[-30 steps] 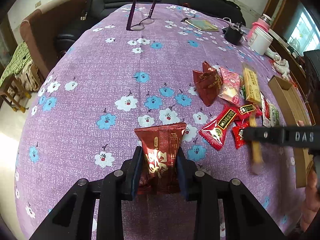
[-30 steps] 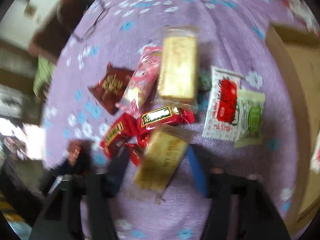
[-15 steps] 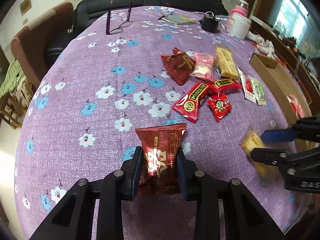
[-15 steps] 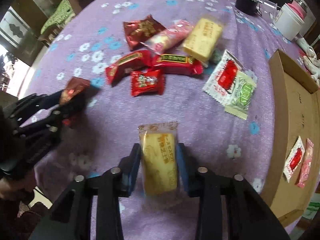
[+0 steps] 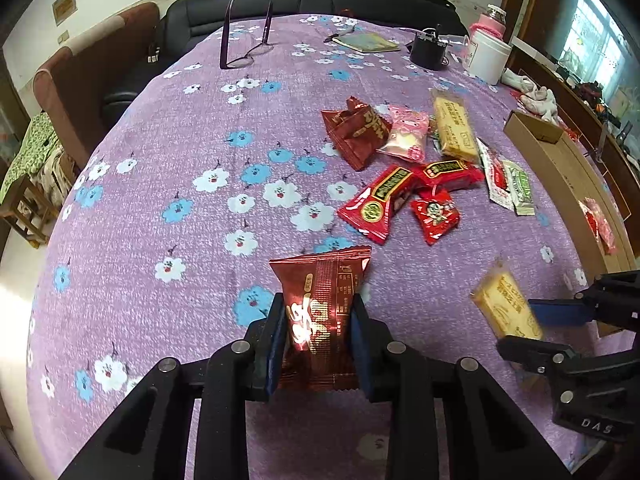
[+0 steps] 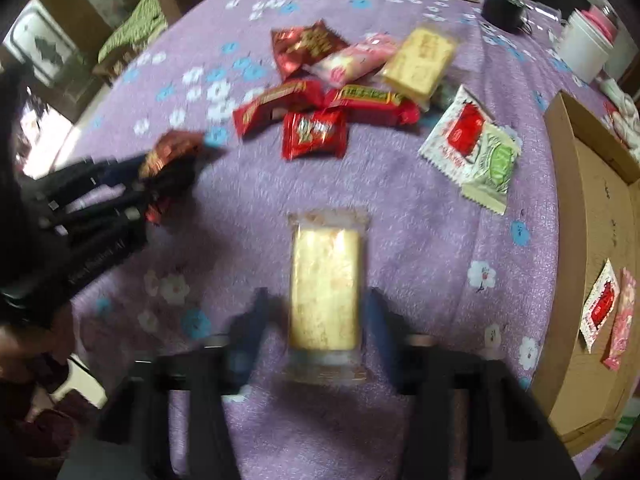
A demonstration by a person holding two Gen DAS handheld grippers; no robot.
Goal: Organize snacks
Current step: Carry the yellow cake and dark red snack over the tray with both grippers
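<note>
Left wrist view: left gripper (image 5: 318, 322) clamps dark-red foil snack packet (image 5: 320, 304), jaws closing. Right gripper (image 6: 316, 320) closing around yellow clear-wrapped biscuit bar (image 6: 324, 288), blurred; contact unclear.

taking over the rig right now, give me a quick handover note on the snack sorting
Left gripper: shut on a dark red packet, above the purple tablecloth.
Right gripper: fingers closing on a yellow packet that sits between them.
Cardboard box: at the right edge of the table, open, with two small packets inside.
Done: those two are boxed.
Left: box the two held packets, probably, then the loose pile mid-table.
</note>
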